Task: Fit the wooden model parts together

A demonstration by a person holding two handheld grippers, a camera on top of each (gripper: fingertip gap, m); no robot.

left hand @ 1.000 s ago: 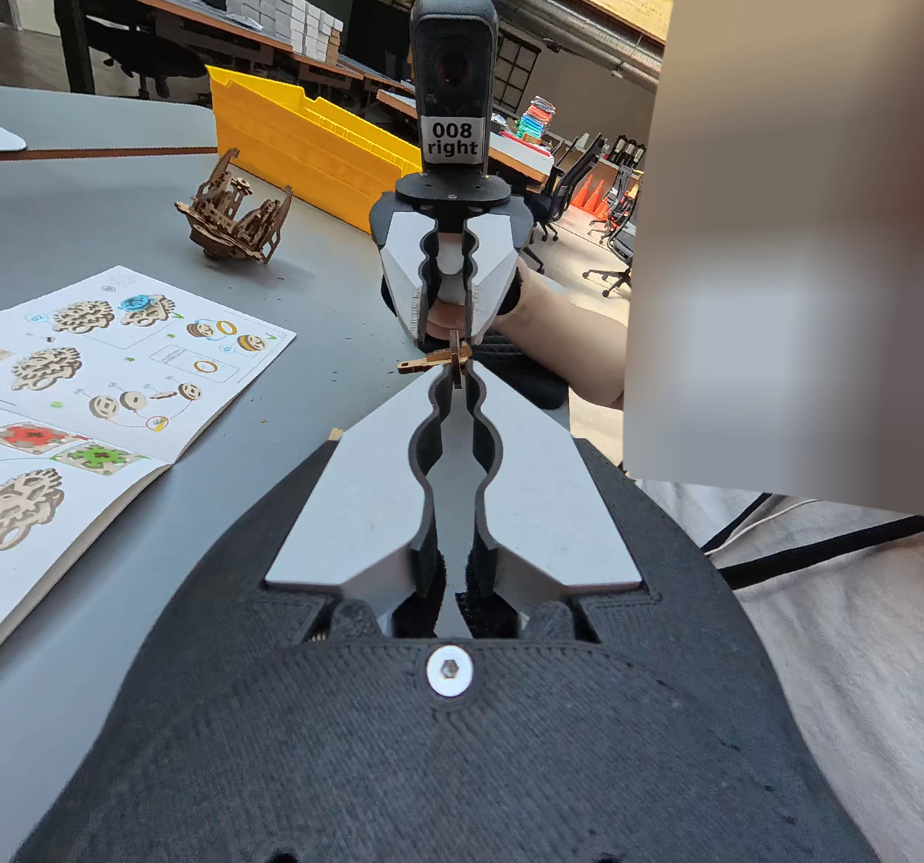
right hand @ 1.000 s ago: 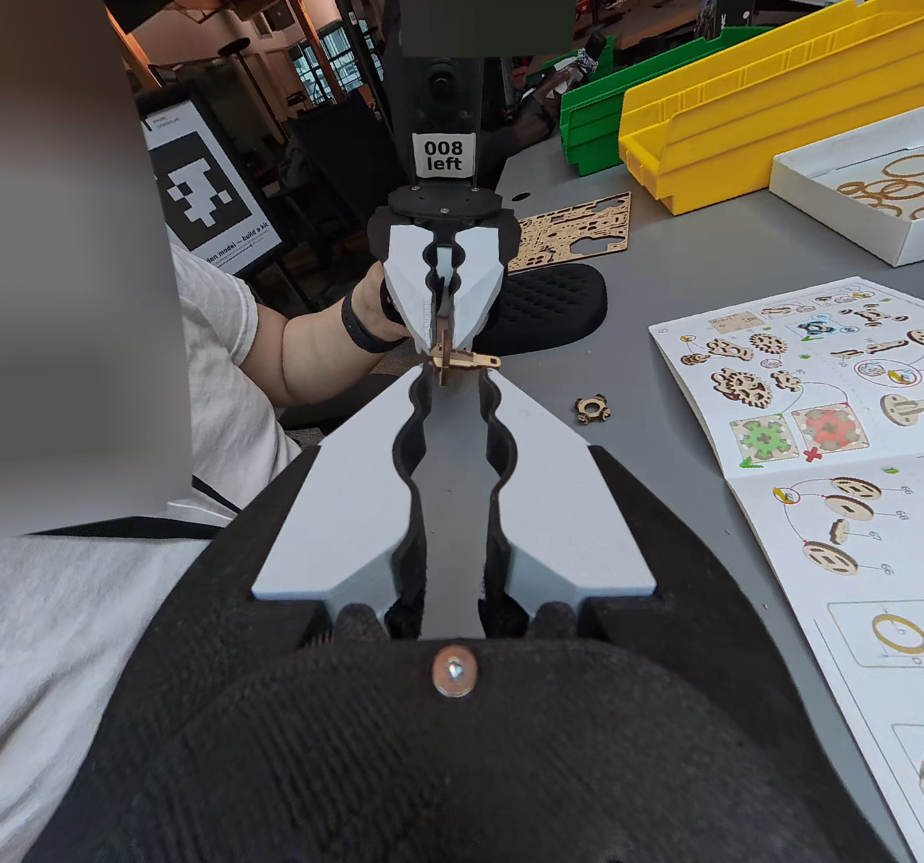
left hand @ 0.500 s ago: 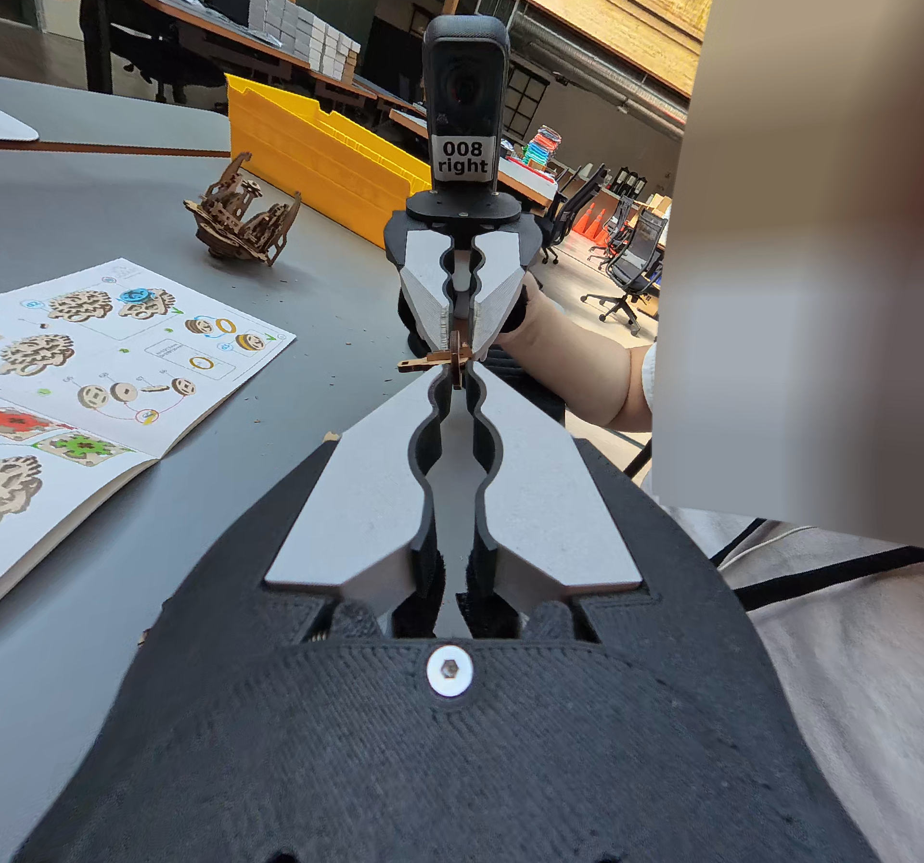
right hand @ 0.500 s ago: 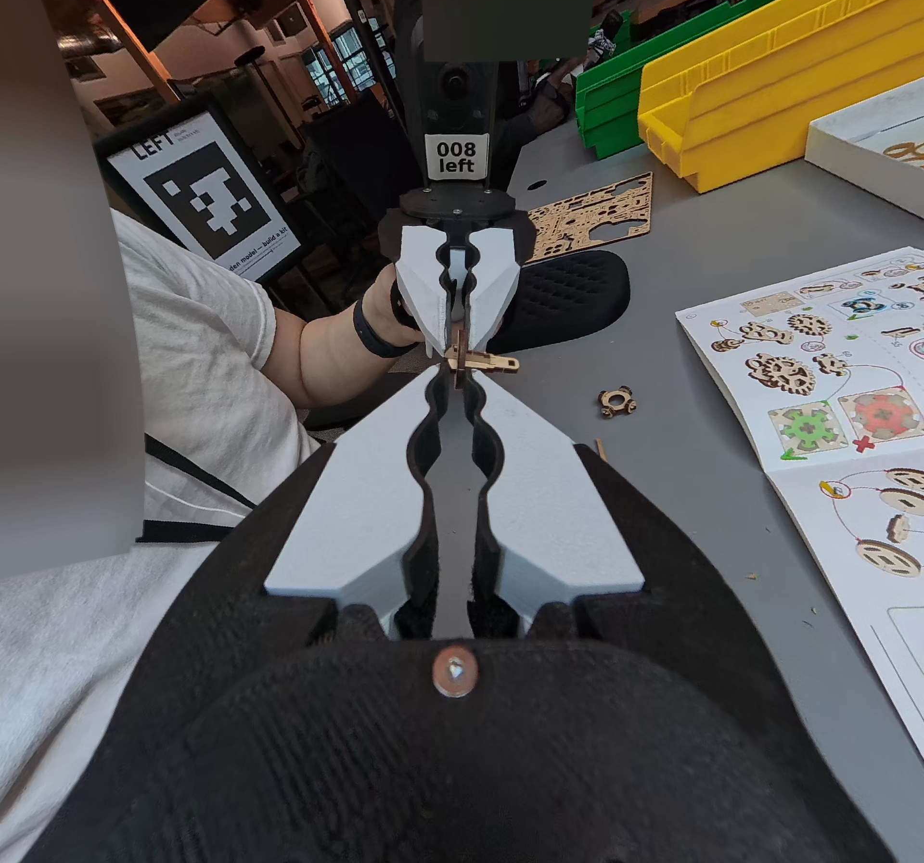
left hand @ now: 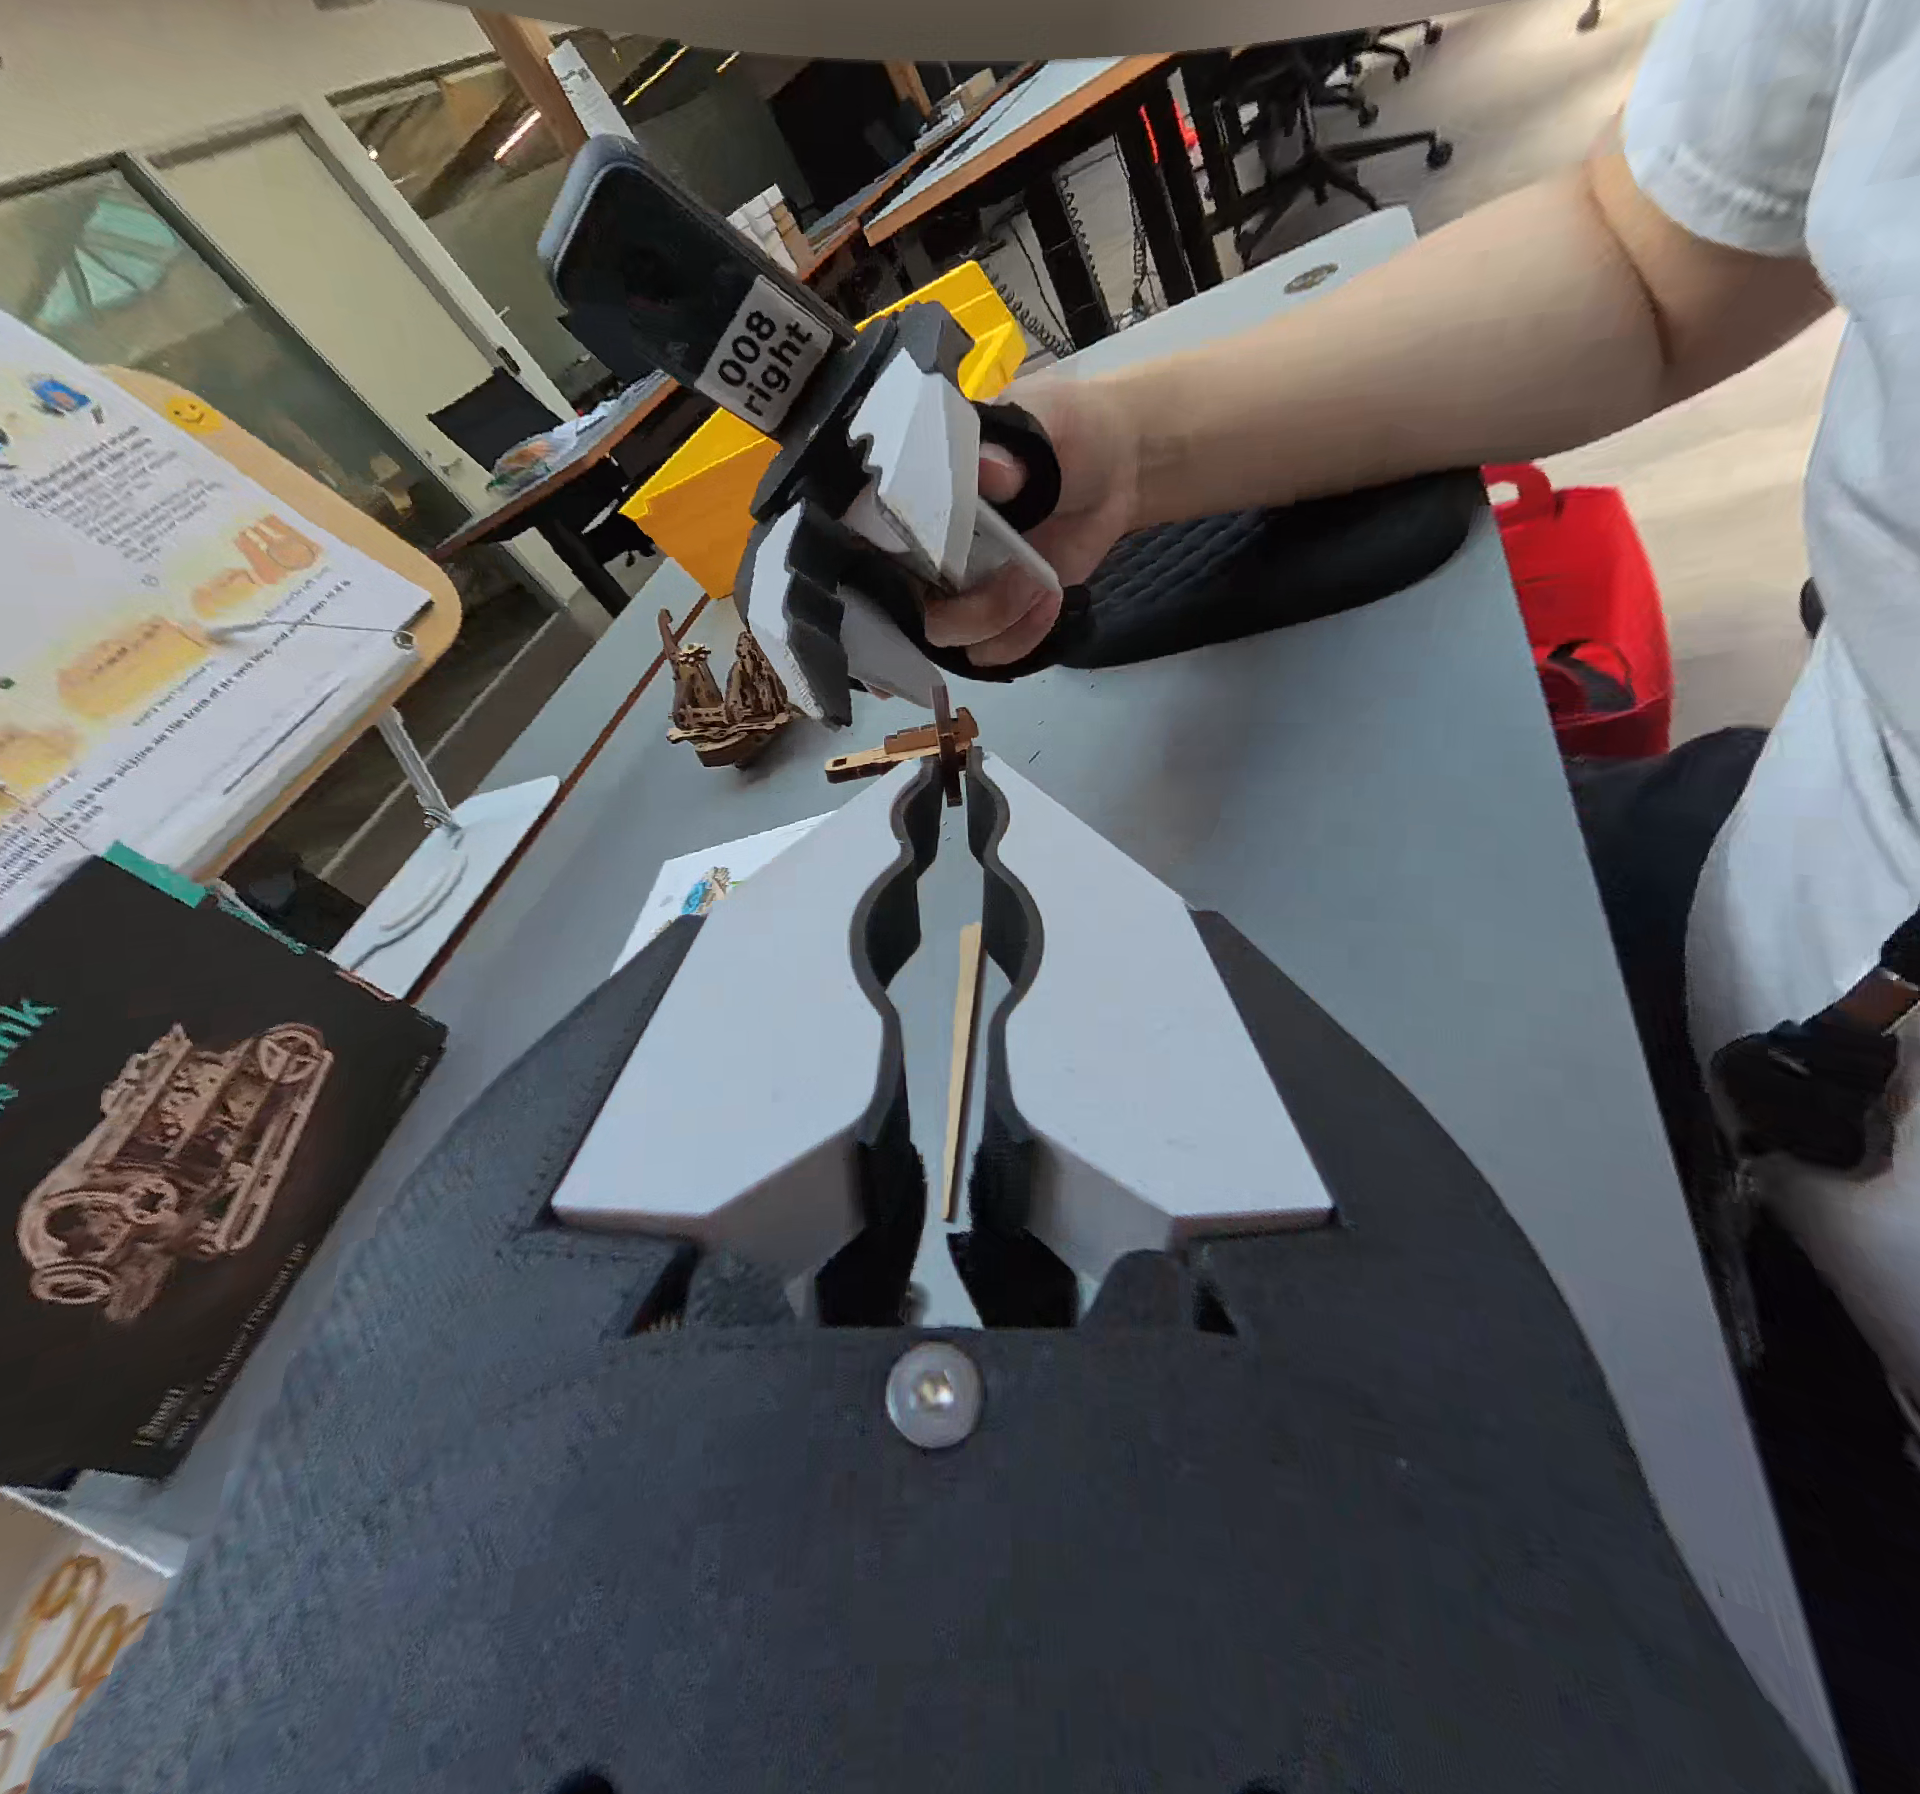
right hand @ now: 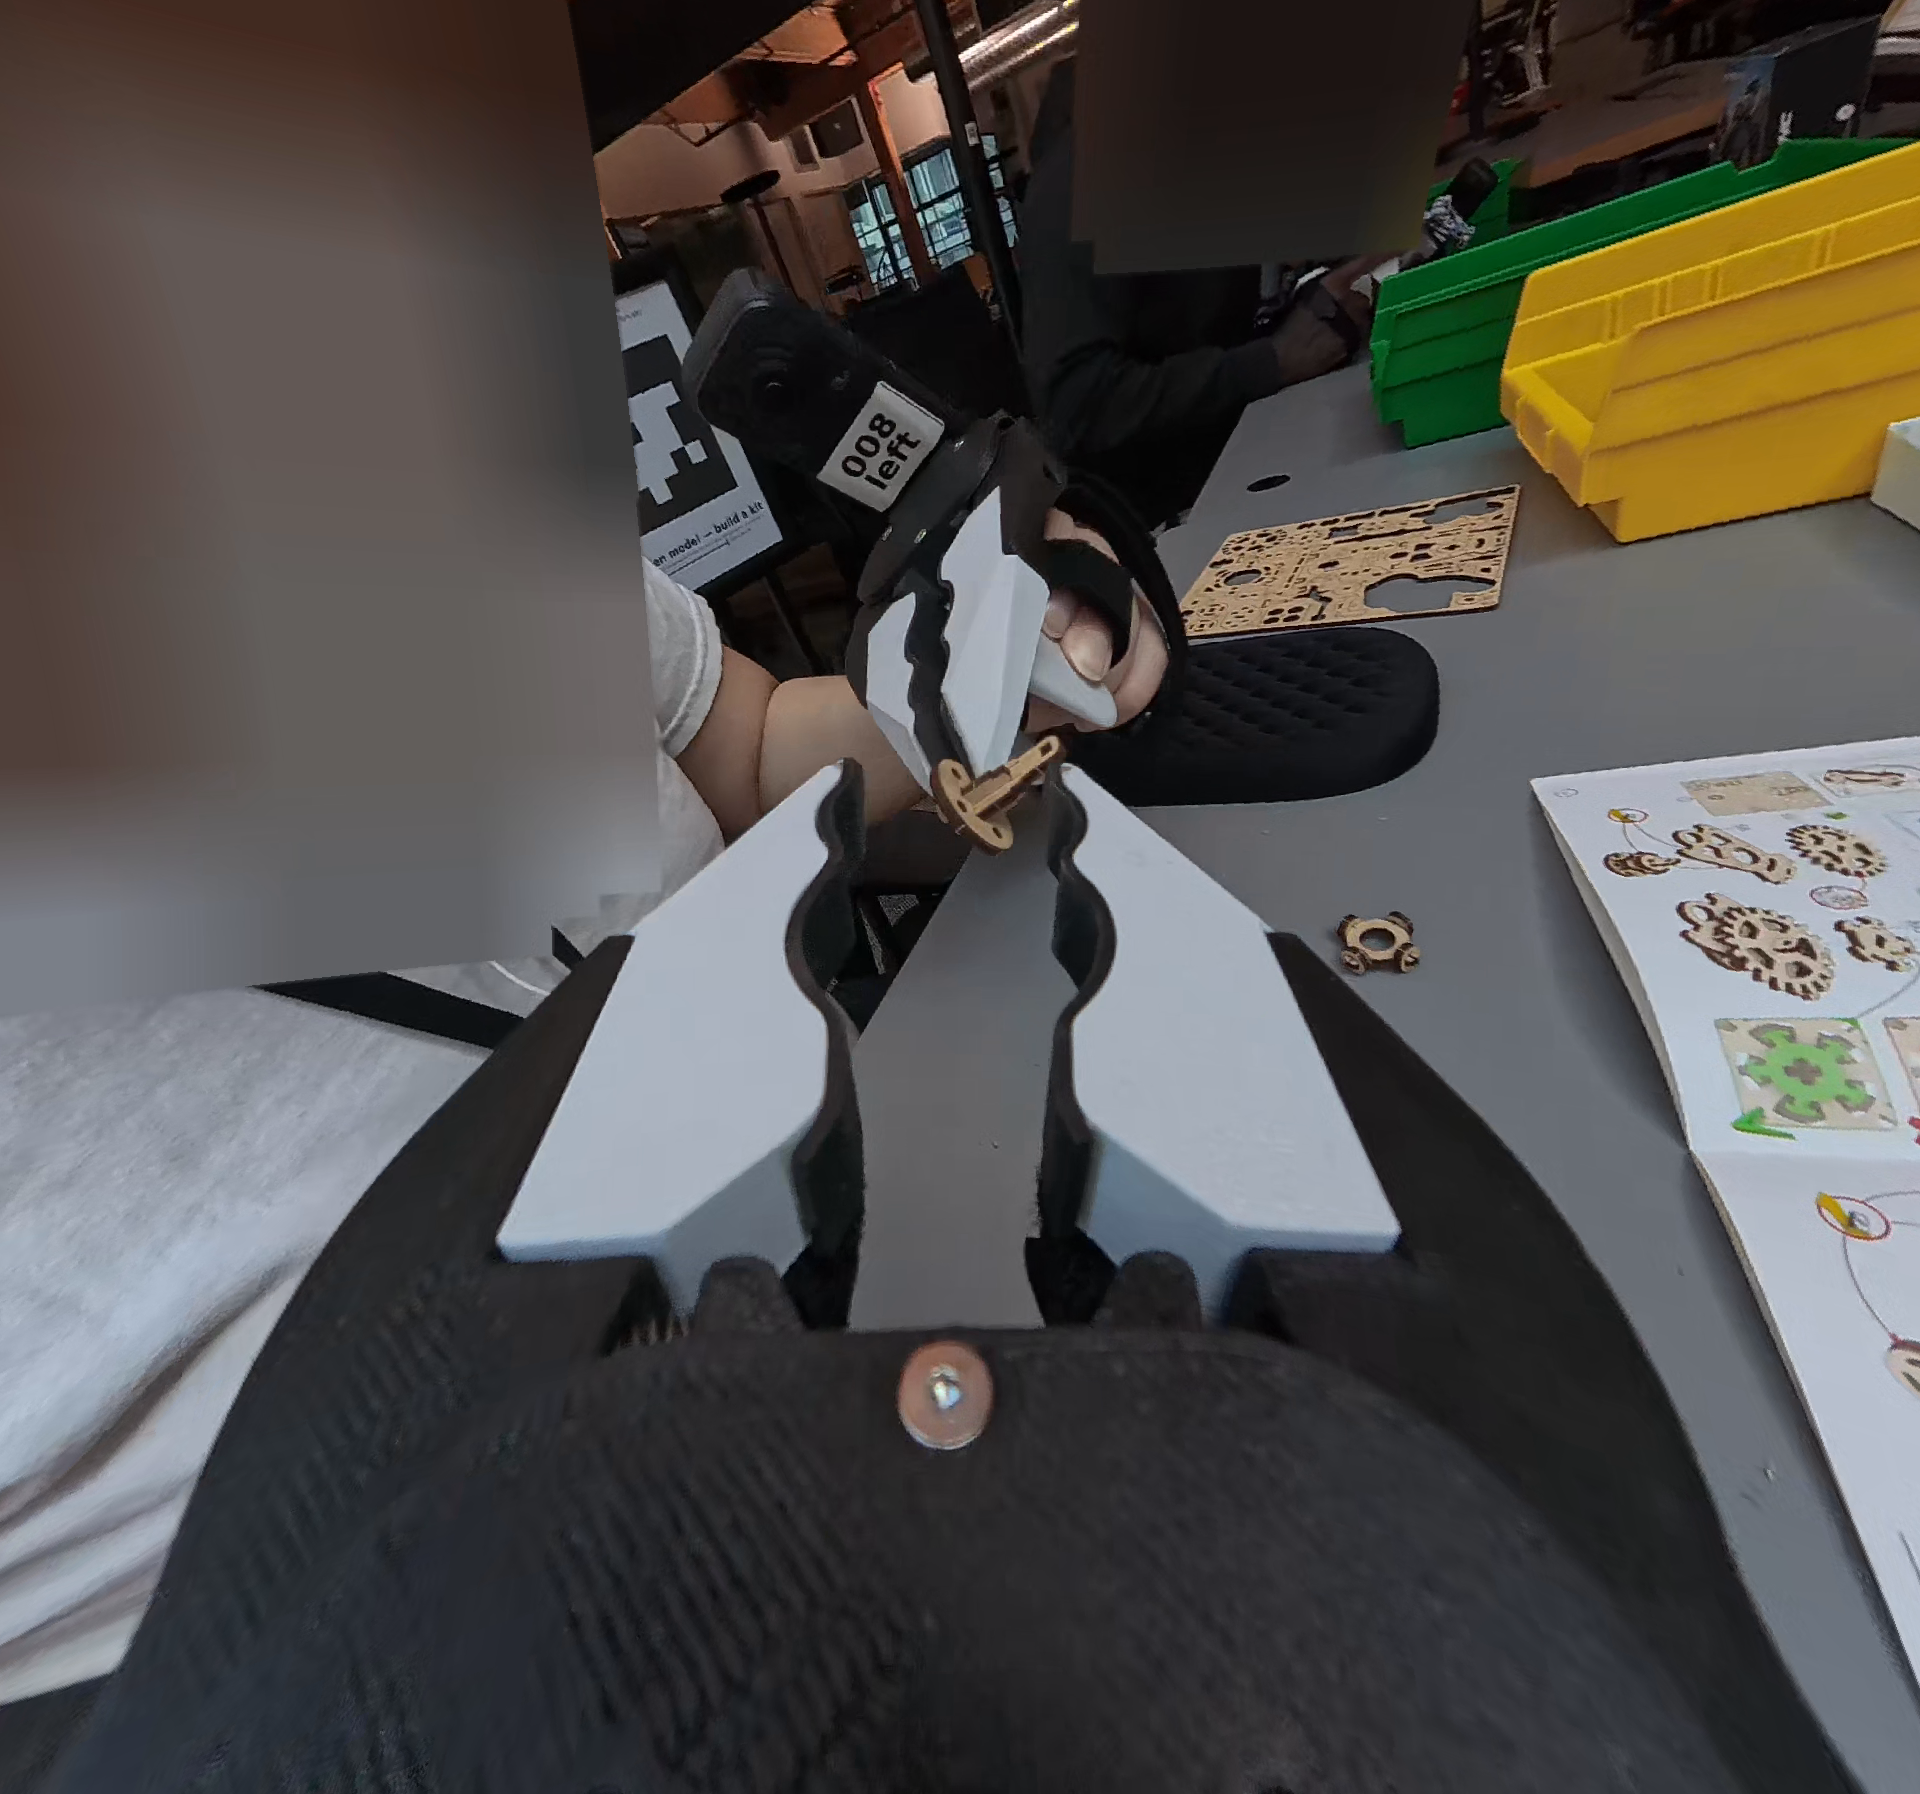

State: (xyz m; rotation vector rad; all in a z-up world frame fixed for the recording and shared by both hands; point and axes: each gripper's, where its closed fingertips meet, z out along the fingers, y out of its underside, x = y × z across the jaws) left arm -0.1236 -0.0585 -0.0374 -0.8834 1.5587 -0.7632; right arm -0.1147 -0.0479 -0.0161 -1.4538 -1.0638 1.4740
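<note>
A small wooden part, a disc with a key-shaped pin through it (right hand: 982, 799), is held in the air above the grey table (right hand: 1558, 705). My left gripper (left hand: 951, 768) is shut on the disc's edge, and the pin (left hand: 883, 755) sticks out to the left. In the right wrist view the left gripper (right hand: 940, 757) comes in from above, tilted. My right gripper (right hand: 956, 788) is open, its fingertips on either side of the part without gripping it. In the left wrist view the right gripper (left hand: 914, 653) sits just beyond the part, jaws apart.
An assembled wooden model (left hand: 727, 705) and a yellow bin (left hand: 727, 497) stand farther off. A thin wooden stick (left hand: 961, 1069) lies on the table. A loose ring gear (right hand: 1377, 944), instruction booklet (right hand: 1766, 965), punched-out wooden sheet (right hand: 1351, 570), black pad (right hand: 1299, 705) and model box (left hand: 156, 1152) are nearby. My left and right fingertips are right by each other.
The right gripper has opened and let go of the wooden part. The left gripper still holds it. Both grippers have tilted and turned relative to each other.
</note>
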